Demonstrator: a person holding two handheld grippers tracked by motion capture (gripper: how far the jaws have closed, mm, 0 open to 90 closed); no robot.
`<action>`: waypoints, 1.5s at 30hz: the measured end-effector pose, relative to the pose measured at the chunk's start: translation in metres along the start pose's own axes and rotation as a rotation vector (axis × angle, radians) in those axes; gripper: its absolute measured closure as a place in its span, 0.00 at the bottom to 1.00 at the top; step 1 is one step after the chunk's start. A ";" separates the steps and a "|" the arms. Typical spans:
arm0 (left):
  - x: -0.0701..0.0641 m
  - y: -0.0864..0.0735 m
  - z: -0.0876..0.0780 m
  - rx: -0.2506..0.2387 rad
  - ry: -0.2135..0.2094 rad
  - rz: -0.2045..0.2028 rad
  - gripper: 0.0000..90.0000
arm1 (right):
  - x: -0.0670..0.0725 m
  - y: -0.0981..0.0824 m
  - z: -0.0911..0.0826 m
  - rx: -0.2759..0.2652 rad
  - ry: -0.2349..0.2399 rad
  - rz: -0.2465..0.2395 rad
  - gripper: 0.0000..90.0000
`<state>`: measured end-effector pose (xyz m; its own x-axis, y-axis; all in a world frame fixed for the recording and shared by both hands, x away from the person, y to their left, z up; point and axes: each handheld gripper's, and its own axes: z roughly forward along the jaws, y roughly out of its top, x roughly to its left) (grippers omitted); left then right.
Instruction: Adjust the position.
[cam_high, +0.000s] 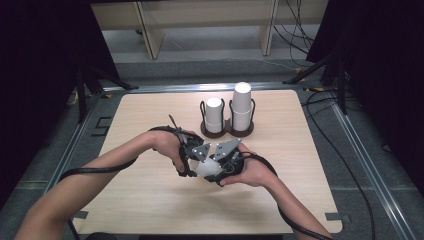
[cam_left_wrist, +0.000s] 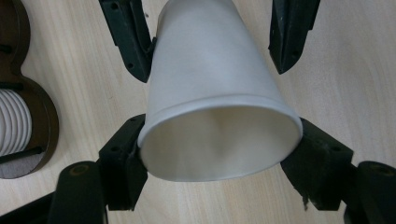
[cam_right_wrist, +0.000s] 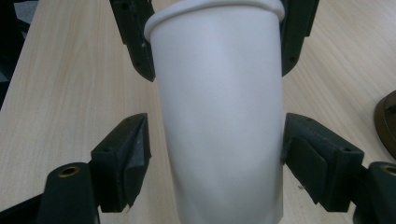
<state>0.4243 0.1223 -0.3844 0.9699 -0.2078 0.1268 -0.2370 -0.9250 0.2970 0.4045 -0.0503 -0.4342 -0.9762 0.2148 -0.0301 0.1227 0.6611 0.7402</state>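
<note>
Right, the white paper cup (cam_high: 206, 169) is hanging just above the near middle of the table (cam_high: 150, 200), mostly hiding between both hands in the high view. The left gripper (cam_left_wrist: 219, 144) is squeezing it near the rim, its own view looking into the open mouth. The right gripper (cam_right_wrist: 215, 154) is straddling the cup's narrow end; one pad is touching the wall, the other is standing clear, so its jaws are sitting loose around it. The forearms are coming in from below, wrists bent inward, grippers nose to nose. Behind them, a dark holder (cam_high: 226, 131) is carrying two cup stacks (cam_high: 241, 105). No lettering is showing on the cup.
</note>
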 end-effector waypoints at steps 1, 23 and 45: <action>0.000 0.000 0.000 0.000 0.000 0.001 0.31 | 0.001 0.000 0.000 0.008 0.001 0.016 0.28; -0.003 0.003 -0.001 -0.015 0.002 0.013 0.31 | -0.002 -0.002 0.006 0.018 -0.010 -0.016 0.35; 0.004 -0.018 -0.005 -0.201 0.074 -0.013 0.16 | 0.005 -0.024 -0.004 -0.097 -0.098 -0.014 0.38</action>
<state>0.4321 0.1401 -0.3841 0.9680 -0.1657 0.1885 -0.2380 -0.8440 0.4806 0.3959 -0.0678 -0.4492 -0.9551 0.2780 -0.1028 0.0863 0.5928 0.8007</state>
